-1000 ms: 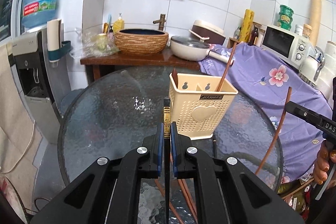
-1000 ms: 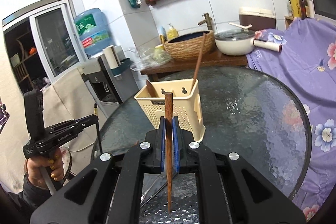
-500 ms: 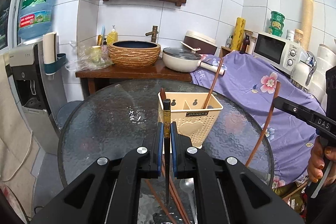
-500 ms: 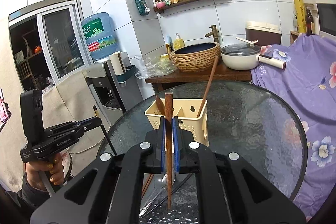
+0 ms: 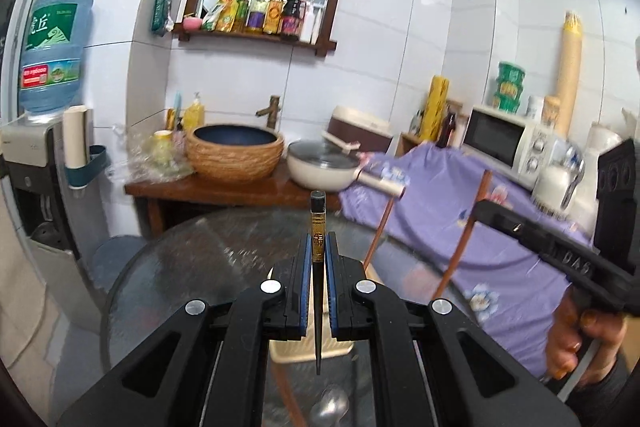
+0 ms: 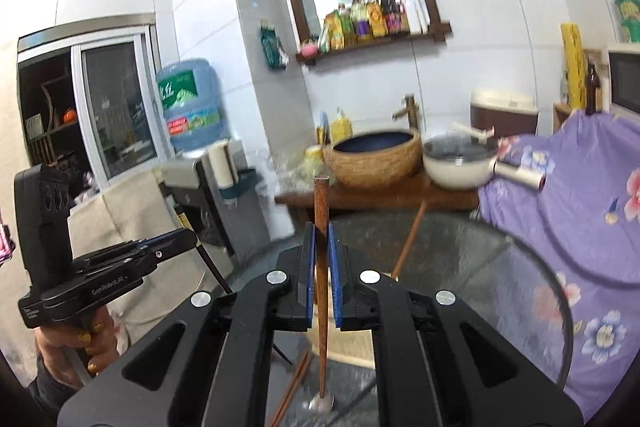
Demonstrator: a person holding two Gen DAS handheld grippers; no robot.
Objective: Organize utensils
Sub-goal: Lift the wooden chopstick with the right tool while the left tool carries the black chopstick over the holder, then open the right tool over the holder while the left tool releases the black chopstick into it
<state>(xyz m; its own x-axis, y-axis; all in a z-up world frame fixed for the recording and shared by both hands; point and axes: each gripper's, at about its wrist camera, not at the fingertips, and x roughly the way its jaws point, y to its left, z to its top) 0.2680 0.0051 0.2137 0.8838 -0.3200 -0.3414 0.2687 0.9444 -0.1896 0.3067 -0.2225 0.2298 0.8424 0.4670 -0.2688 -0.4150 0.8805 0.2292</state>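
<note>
Left wrist view first: the left gripper (image 5: 317, 269) has its blue pads (image 5: 305, 287) pressed together on a dark chopstick (image 5: 317, 227) with a gold band, which stands nearly upright between them, its blunt top above the pads and its thin tip hanging below. Under and just beyond those pads sits the cream utensil holder (image 5: 310, 349), mostly hidden by the black fingers, with one brown chopstick (image 5: 380, 231) leaning out of it to the right. Off to the right of this view the right gripper (image 5: 486, 207) shows from the side, carried by a hand (image 5: 576, 335). From the right wrist view, that gripper is clamped on a reddish-brown wooden chopstick (image 6: 321, 267), also held close to vertical. Below its tip, loose chopsticks (image 6: 294, 383) and what looks like a spoon (image 6: 320, 403) lie on the round textured-glass table (image 6: 480, 259). The left gripper appears at the left edge there. Beyond the table, a wooden stand carries a woven basin (image 5: 234, 157) and a lidded white pan (image 5: 322, 169); a water dispenser (image 5: 36, 163) stands to the left and a purple floral cloth (image 5: 452, 203) drapes to the right, below a microwave (image 5: 506, 139).
</note>
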